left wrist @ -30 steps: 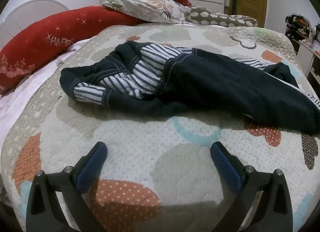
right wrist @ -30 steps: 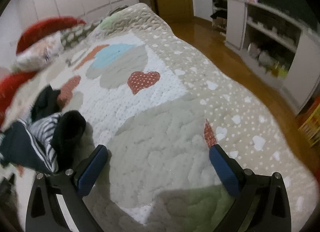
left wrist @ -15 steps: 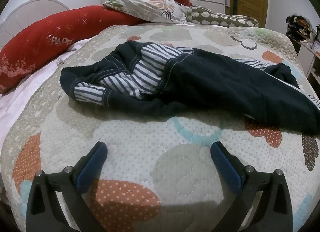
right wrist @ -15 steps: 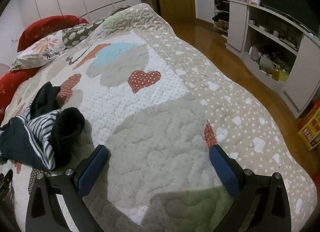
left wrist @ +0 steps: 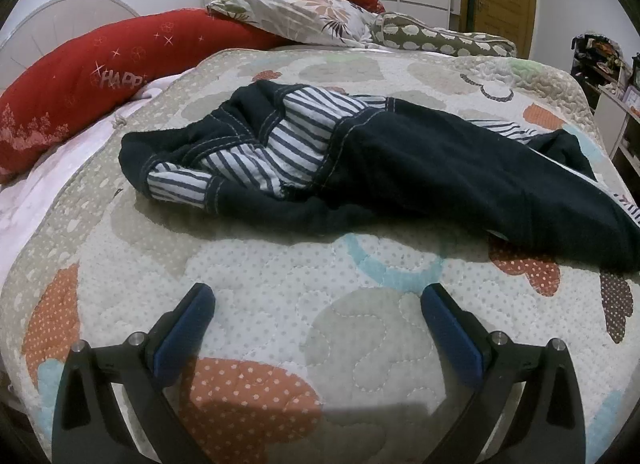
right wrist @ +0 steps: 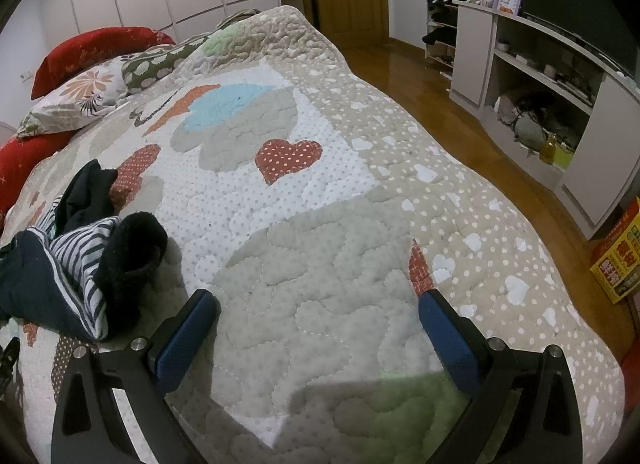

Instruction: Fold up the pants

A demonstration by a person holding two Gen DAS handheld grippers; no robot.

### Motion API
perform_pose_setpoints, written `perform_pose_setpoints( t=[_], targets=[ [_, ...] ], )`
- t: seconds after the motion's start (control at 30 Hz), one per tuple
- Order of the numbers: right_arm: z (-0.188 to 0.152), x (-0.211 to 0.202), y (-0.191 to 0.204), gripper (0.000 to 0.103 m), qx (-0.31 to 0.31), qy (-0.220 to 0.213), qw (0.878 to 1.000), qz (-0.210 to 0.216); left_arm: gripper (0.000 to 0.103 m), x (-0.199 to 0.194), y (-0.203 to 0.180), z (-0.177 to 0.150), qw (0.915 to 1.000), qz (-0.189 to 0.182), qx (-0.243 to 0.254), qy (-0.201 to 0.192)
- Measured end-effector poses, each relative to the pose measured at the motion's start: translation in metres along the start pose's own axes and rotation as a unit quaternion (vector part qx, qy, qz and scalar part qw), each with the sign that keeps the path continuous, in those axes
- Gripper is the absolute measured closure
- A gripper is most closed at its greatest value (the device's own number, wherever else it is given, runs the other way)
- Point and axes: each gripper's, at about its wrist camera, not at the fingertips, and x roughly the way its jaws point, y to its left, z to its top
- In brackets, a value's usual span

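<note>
Dark navy pants [left wrist: 420,168] with a blue-and-white striped lining lie crumpled across the quilted bed. Their waist is turned out at the left and the legs trail to the right. My left gripper [left wrist: 318,304] hovers open over bare quilt, a short way in front of the pants, holding nothing. In the right wrist view the leg ends of the pants [right wrist: 80,260] bunch up at the left edge. My right gripper [right wrist: 319,308] is open and empty over the quilt [right wrist: 320,264], to the right of those leg ends.
Red bolsters [left wrist: 100,72] and patterned pillows [left wrist: 296,16] line the head of the bed. The bed's right side drops to a wooden floor [right wrist: 480,144]. A white shelf unit [right wrist: 560,96] and a yellow box [right wrist: 618,264] stand beyond it.
The right wrist view has swung slightly and sharpened from a blurred frame; the pants' leg ends sit a little closer to its left finger. The left gripper has barely moved.
</note>
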Motion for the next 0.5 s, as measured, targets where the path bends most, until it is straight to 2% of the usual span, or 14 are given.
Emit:
perform_pose_setpoints(
  t=[0.13, 0.27, 0.33, 0.4, 0.5],
  targets=[
    [0.0, 0.0, -0.001, 0.0, 0.0, 0.001, 1.0, 0.0, 0.0, -0.013, -0.003, 0.001, 0.9996, 0.012, -0.001, 0.024],
    [0.0, -0.011, -0.001, 0.002, -0.001, 0.0, 1.0, -0.016, 0.0, -0.033, -0.001, -0.006, 0.998, -0.02, -0.006, 0.06],
    [-0.002, -0.032, -0.004, 0.002, 0.015, -0.034, 0.999, -0.035, 0.0, -0.043, 0.004, -0.007, 0.9974, -0.027, -0.011, 0.066],
    [-0.003, -0.056, -0.007, 0.002, 0.024, -0.068, 0.997, -0.028, 0.0, -0.051, 0.009, -0.006, 0.9974, -0.029, -0.013, 0.065],
    [0.005, -0.088, 0.007, 0.002, -0.006, -0.096, 0.995, -0.031, 0.0, -0.057, 0.016, -0.001, 0.9965, -0.044, -0.025, 0.066]
  ],
)
